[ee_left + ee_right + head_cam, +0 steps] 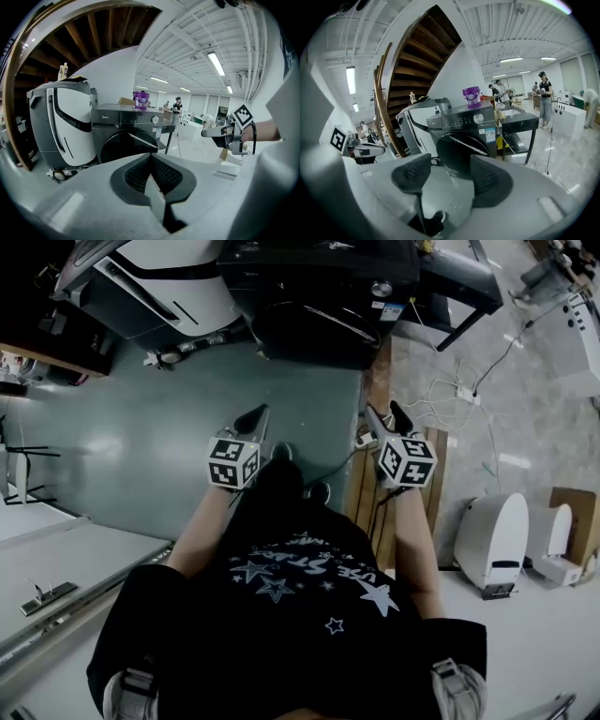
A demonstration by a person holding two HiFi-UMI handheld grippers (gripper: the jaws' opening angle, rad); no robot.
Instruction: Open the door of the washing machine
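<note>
The dark front-loading washing machine (319, 287) stands at the far side of the green floor, its round door (314, 329) shut. It also fills the middle of the left gripper view, washing machine (126, 133), and of the right gripper view, door (461, 150). Both grippers hover a good way short of it and point at it, touching nothing. My left gripper (255, 418) is shut, its pads (140, 171) meeting with nothing between them. My right gripper (389, 416) is open, its pads (412, 173) wide apart and empty.
A white and grey appliance (159, 287) stands left of the washer and a black metal table (459, 277) to its right. A purple cup (471, 97) sits on the washer. Cables and a power strip (459, 390) lie on the floor. People (544, 93) stand far off.
</note>
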